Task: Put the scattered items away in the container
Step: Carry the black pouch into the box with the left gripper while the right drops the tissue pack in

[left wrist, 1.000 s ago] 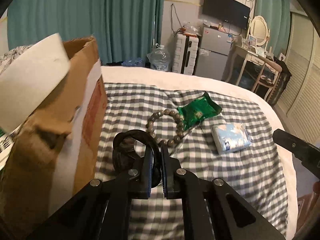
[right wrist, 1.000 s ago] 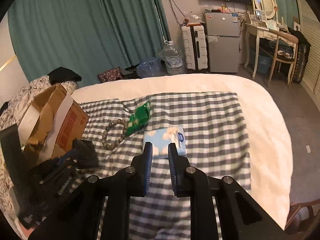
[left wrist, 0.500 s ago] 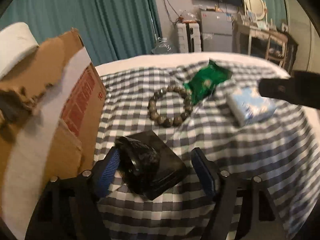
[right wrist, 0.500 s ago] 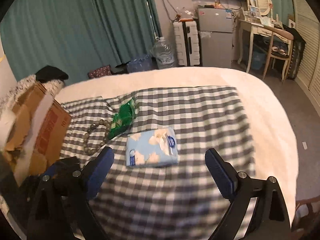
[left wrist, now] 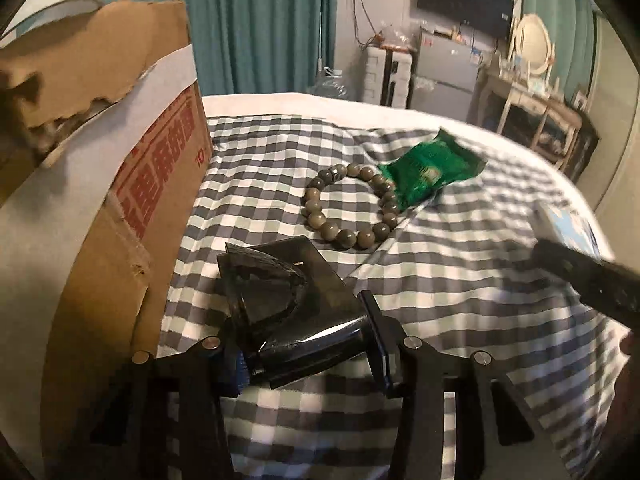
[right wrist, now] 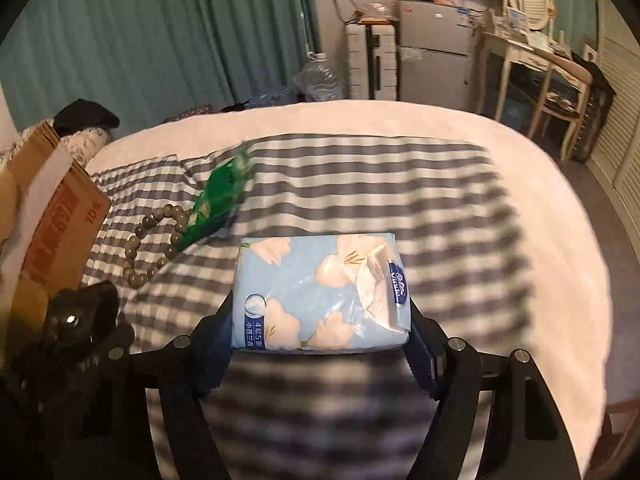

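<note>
A glossy black packet (left wrist: 280, 300) lies on the checked cloth beside the cardboard box (left wrist: 132, 200). My left gripper (left wrist: 306, 360) has its jaws closing on the packet's near edge, and both pads meet it. In the right wrist view a light-blue flowered tissue pack (right wrist: 316, 288) fills the gap of my right gripper (right wrist: 322, 344). Those jaws are closing too, with pads against the pack's two sides. A ring of grey-green beads (left wrist: 346, 238) and a green packet (left wrist: 428, 172) lie farther out on the cloth. The box's inside is hidden.
The checked cloth (right wrist: 420, 184) covers a white bed (right wrist: 560, 216) that drops off at the right. Beyond the bed stand teal curtains, a water bottle, a white suitcase, a small fridge (right wrist: 432, 60) and a dressing table with a chair.
Both grippers went from shut to wide open and are now narrowing. Both sank toward the cloth, the left around the black packet, the right around the tissue pack.
</note>
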Motion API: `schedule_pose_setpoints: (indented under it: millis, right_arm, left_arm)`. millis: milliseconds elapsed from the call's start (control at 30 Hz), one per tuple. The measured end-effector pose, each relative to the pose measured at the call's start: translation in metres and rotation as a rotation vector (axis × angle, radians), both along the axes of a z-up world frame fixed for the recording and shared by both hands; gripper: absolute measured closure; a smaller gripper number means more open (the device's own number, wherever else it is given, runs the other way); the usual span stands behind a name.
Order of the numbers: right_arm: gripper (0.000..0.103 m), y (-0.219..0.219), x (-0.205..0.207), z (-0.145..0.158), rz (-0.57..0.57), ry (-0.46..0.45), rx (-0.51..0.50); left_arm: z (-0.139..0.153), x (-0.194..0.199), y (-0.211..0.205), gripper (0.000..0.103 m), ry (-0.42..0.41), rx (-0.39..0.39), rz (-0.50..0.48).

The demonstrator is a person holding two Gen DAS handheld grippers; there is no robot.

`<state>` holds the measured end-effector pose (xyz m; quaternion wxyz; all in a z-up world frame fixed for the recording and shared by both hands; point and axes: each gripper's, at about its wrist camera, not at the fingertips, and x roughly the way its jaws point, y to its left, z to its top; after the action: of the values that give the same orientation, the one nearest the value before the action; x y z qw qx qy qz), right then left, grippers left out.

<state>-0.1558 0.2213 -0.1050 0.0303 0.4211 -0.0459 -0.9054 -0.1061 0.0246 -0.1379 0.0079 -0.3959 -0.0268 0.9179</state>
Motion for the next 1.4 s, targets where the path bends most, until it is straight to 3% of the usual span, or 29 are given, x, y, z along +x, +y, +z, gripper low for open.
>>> schedule_pose_setpoints:
  millis: [233,467,667,800,933,1200,1400]
  right_arm:
    - [0.030,0.016,0.054,0.037,-0.034,0.022,0.011]
    - [0.030,0.000,0.092,0.091,-0.012,0.070,-0.037]
    - [0.030,-0.035,0.125,0.154,0.079,0.165,-0.012]
    - [0.030,-0.074,0.130,0.187,0.153,0.219,-0.014]
    - [0.030,-0.124,0.128,0.199,0.236,0.246,-0.038]
    - [0.030,-0.223,0.103,0.182,0.365,0.199,-0.035]
    - [0.030,-0.253,0.070,0.172,0.366,0.172,-0.067]
  left_arm:
    - [0.045,0.029,0.013,0.056,0.083,0.029,-0.078]
    - [0.109,0.057,0.001,0.056,0.173,0.090,-0.077]
    - [0.185,0.073,-0.047,0.056,0.263,0.120,0.017]
    - [0.213,0.072,-0.094,0.056,0.252,0.093,0.085]
    - [0.211,0.066,-0.133,0.056,0.215,0.061,0.134]
    - [0.180,0.054,-0.187,0.056,0.158,0.030,0.150]
    - [0.160,0.041,-0.205,0.056,0.129,0.009,0.142]
